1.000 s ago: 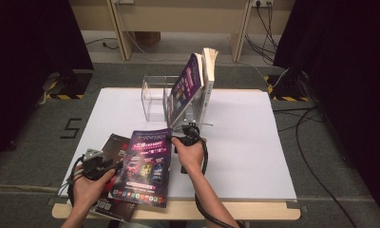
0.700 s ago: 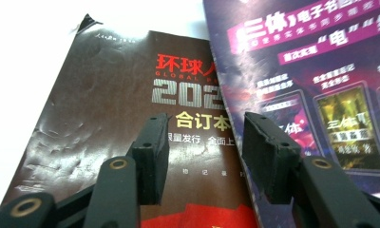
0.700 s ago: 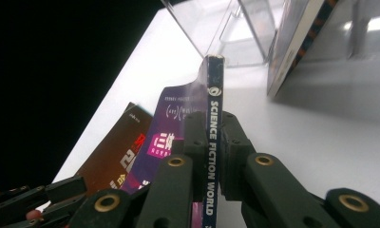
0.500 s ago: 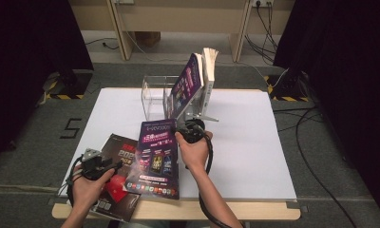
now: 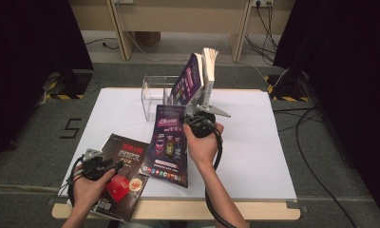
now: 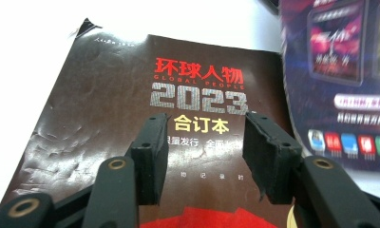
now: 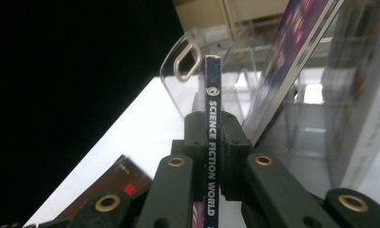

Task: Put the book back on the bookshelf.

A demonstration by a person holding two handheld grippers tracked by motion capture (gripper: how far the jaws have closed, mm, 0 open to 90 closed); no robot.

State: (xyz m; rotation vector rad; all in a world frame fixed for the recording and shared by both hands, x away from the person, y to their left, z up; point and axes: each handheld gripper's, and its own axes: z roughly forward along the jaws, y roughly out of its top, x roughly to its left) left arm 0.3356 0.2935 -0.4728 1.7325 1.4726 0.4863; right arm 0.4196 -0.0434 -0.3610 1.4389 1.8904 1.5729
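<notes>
The right gripper [image 7: 212,156] clamps a magazine [image 7: 212,118] by its spine, before a clear rack [image 7: 188,52], perhaps acrylic.

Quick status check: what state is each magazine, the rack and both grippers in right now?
Science Fiction World magazine: clamped by its spine, lifted and tilted, lower edge near the table.
Right gripper: shut on that spine.
Global People 2023 magazine: flat on the table, cover creased, overhanging the near edge.
Left gripper: open, over that cover.
Clear rack: upright, holding a leaning magazine and a book.
</notes>
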